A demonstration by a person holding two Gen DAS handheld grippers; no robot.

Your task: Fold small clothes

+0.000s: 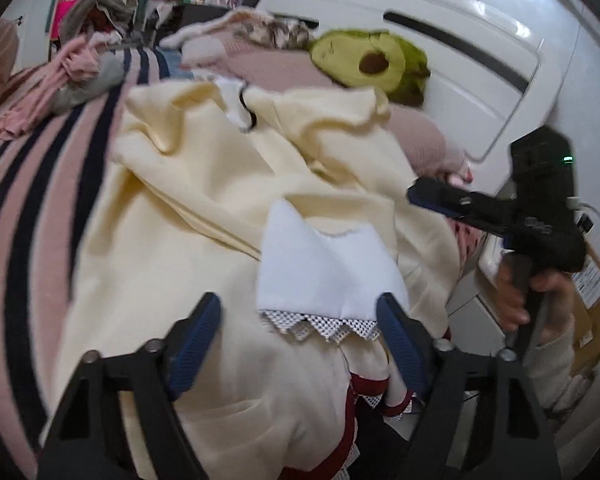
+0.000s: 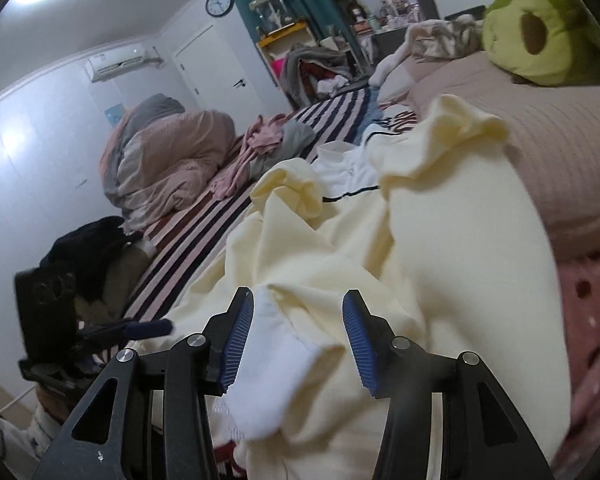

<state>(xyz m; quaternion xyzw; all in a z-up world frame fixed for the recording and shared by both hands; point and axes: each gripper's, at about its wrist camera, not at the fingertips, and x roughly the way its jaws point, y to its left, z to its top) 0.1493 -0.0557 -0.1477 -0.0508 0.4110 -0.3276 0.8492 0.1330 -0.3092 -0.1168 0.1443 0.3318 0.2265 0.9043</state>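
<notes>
At the bottom of the left wrist view the left gripper [image 1: 300,332] is seen with its blue pads set wide; a white panel [image 1: 324,276] with a dotted trim lies between them, untouched. That panel belongs to a pale yellow garment [image 1: 204,168] spread across the centre on a striped bedcover [image 1: 32,184]. In the right wrist view the right gripper [image 2: 298,340] is partly parted over a white cuff [image 2: 268,376], with only its left pad against the cloth. An avocado plush [image 2: 540,36] is seen upper right.

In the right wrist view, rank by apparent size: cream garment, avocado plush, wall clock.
1. Cream garment, largest, though nearest the camera.
2. Avocado plush.
3. Wall clock, smallest, though farthest away.
</notes>
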